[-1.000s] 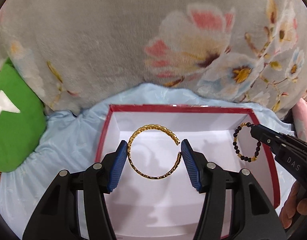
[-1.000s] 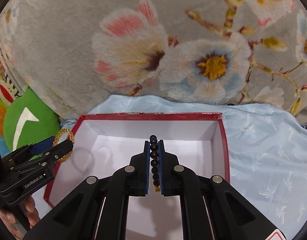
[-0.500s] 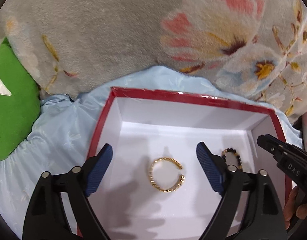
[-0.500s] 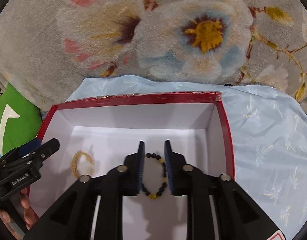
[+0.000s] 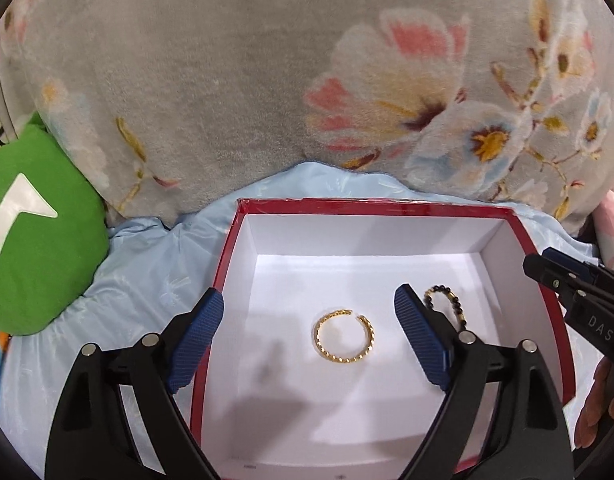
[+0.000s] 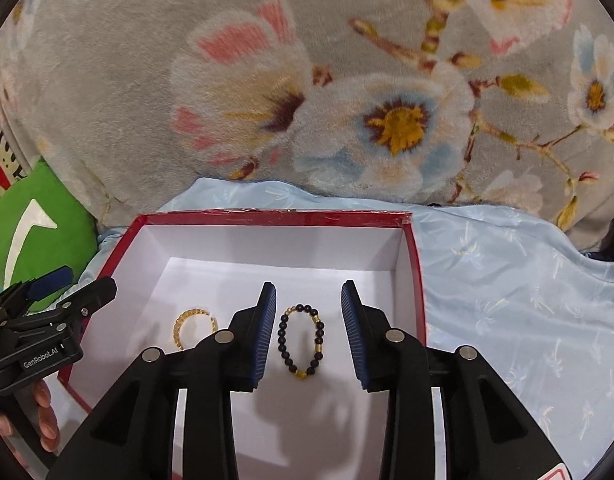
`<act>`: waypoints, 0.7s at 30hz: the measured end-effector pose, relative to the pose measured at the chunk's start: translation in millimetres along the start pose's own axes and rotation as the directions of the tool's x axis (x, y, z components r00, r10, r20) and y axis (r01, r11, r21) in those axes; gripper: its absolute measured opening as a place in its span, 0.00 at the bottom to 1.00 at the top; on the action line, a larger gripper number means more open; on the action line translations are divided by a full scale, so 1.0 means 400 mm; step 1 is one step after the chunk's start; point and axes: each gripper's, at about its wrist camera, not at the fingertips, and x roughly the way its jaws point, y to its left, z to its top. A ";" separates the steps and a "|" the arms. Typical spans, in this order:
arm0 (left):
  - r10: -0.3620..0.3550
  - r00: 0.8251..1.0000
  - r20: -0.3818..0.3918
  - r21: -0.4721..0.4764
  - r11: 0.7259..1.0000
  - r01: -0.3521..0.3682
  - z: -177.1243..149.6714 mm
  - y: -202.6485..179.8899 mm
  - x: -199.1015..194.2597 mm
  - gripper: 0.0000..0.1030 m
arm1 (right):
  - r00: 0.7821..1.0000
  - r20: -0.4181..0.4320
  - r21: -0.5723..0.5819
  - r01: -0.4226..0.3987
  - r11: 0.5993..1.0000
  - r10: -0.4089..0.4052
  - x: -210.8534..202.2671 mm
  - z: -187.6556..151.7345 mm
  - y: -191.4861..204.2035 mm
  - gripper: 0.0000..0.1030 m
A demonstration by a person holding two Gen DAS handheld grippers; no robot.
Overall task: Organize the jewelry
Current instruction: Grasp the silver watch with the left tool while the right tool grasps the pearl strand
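Because both of my grippers hang spread wide above the red box (image 5: 545,280), nothing is held: the left gripper (image 5: 309,338) has its jaws parted around empty air over the gold bangle (image 5: 344,336), and the right gripper (image 6: 308,334) stands just as slack over the beaded bracelet (image 6: 301,340). Both pieces lie flat on the white floor of the box, side by side and apart.

If I lower either tool carelessly, I judge a fingertip could catch the box wall and tip or shove the box across the slippery blue cloth (image 6: 507,280), or nudge one piece onto the other.

My left pad (image 5: 421,338) covers part of the beads in the left view, the near box edge is cut off below, and I cannot tell whether other jewelry waits outside.
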 end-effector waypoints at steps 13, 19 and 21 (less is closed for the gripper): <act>-0.045 0.999 0.021 0.064 0.997 0.043 -0.118 -0.042 -0.234 0.82 | 0.999 0.045 -0.006 -0.023 1.000 0.023 -0.262 -0.139 -0.017 0.32; -0.046 0.997 -0.069 0.051 0.997 0.050 -0.250 -0.018 -0.270 0.82 | 0.999 0.012 0.018 -0.040 0.999 0.040 -0.356 -0.278 -0.041 0.32; -0.049 0.992 -0.114 0.031 0.998 0.053 -0.296 -0.006 -0.263 0.82 | 0.999 -0.013 0.024 -0.033 0.999 0.033 -0.369 -0.331 -0.046 0.32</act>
